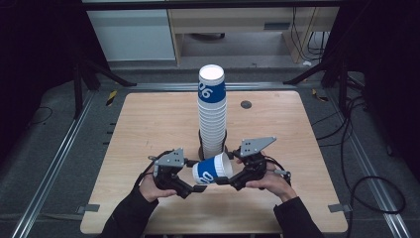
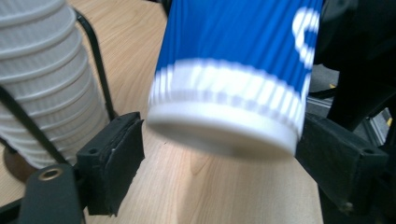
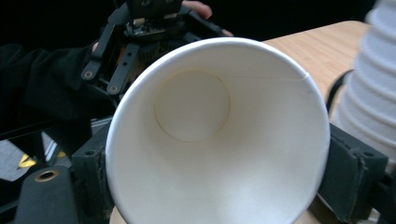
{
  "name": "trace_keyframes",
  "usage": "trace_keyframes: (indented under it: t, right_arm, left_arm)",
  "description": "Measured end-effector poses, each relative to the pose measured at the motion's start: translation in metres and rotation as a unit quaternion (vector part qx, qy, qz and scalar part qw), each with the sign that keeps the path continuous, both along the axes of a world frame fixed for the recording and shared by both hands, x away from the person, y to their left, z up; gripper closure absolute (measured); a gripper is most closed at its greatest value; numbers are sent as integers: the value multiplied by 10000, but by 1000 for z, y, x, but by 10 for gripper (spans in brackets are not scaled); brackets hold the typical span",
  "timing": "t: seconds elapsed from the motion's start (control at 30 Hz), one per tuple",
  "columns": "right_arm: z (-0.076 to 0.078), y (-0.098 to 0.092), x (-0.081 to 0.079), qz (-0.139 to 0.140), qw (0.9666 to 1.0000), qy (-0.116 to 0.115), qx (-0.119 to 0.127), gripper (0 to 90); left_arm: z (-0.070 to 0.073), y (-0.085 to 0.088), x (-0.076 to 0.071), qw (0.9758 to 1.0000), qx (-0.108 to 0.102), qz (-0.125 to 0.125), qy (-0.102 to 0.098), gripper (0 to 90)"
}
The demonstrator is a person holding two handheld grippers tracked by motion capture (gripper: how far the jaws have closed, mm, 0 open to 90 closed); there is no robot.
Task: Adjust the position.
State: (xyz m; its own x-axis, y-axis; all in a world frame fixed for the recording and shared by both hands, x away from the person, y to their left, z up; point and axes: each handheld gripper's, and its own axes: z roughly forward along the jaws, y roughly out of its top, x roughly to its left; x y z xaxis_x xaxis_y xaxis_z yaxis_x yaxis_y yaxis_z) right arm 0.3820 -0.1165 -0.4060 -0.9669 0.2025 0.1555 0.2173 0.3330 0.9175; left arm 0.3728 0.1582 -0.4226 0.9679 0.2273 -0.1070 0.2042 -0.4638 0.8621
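Lying sideways between two grippers near the table's (image 1: 148,129) front edge is one blue-and-white ribbed paper cup (image 1: 212,170); one tall stack of matching cups (image 1: 212,114) stands behind. The left gripper's (image 1: 190,186) jaws stand wide around its base, gap visible; the right gripper's (image 1: 229,179) jaws clasp its rim.

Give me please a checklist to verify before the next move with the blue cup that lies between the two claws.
1. Right claw pads against the rim of the blue cup, both sides: ok.
2. Left claw free of the cup's base: gap at one pad, other pad close: cannot tell.
3. Cup empty inside: ok.
4. Stack of cups upright, its top free: ok.
5. Cup turned base-up like the stack, if it goes there: not ok, it lies sideways.
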Motion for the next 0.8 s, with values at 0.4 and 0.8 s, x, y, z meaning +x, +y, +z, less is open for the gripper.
trace_keyframes:
  t: [0.4,0.8]
  right_arm:
    - [13,-28,9,-1208,9924,-157,-173,150]
    - [29,-70,21,-2829,9553,-249,-816,148]
  left_arm:
    - [-1,25,8,9960,70,882,113,147]
    - [-6,52,14,9815,229,1901,86,149]
